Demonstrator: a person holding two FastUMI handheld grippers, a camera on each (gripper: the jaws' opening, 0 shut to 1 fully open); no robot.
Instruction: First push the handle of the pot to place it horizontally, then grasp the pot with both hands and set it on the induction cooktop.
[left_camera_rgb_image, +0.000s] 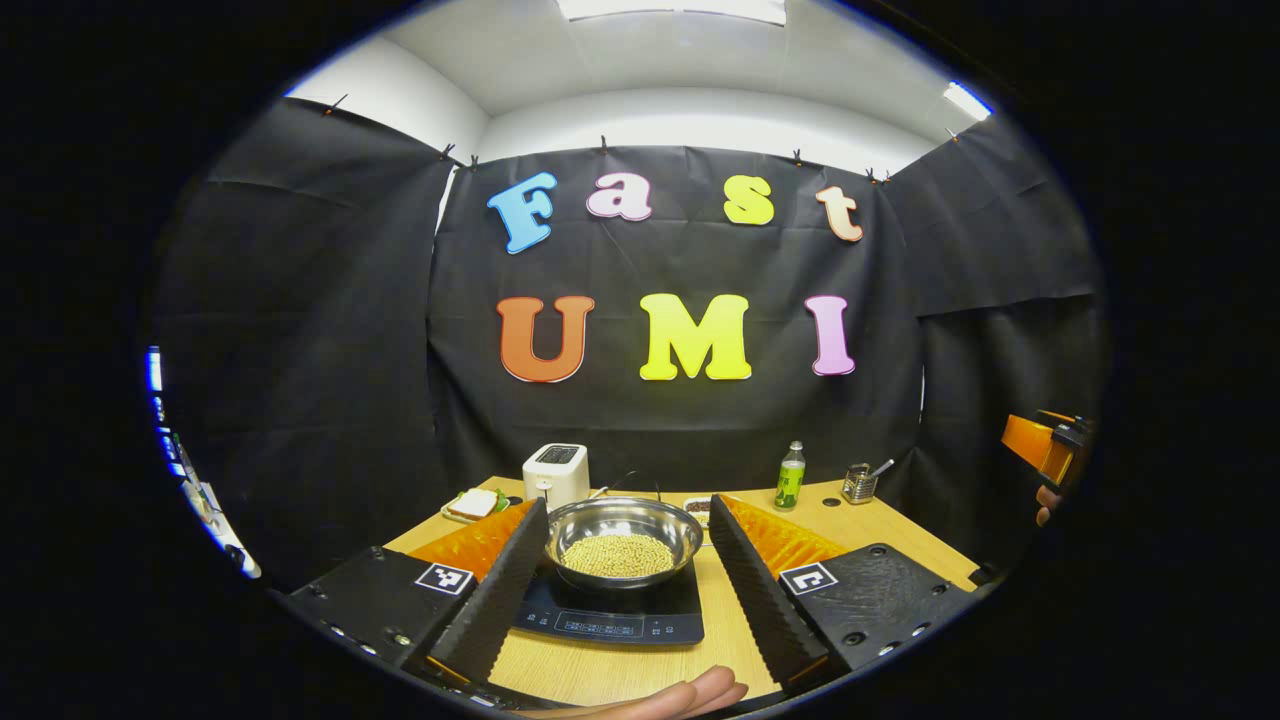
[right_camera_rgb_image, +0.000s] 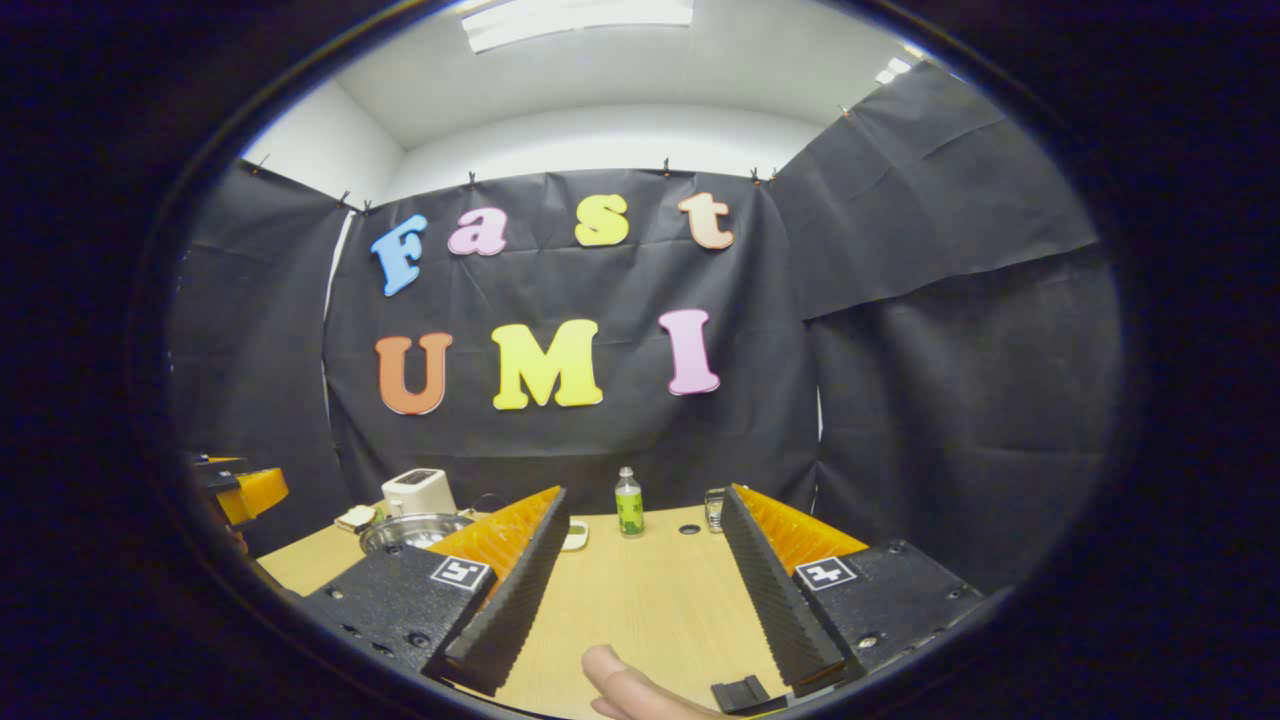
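A steel pot (left_camera_rgb_image: 625, 530) filled with yellow beans sits on the black induction cooktop (left_camera_rgb_image: 610, 618) on the wooden table (left_camera_rgb_image: 900, 545). My left gripper (left_camera_rgb_image: 628, 512) is open, held back from the pot, its fingers framing the pot without touching it. My right gripper (right_camera_rgb_image: 645, 500) is open over bare tabletop, with nothing between its fingers. In the right gripper view the pot (right_camera_rgb_image: 412, 530) lies far left, with the left gripper (right_camera_rgb_image: 245, 490) at the left edge. In the left gripper view the right gripper (left_camera_rgb_image: 1045, 448) appears at the far right edge. The pot's handle is not clear.
Behind the pot stand a white toaster (left_camera_rgb_image: 556, 472) and a plate with a sandwich (left_camera_rgb_image: 475, 503). A green bottle (left_camera_rgb_image: 790, 477) and a cup of utensils (left_camera_rgb_image: 858, 484) are at the back right, with a small dish (right_camera_rgb_image: 575, 537) nearby. A thumb (left_camera_rgb_image: 690, 695) shows at the bottom.
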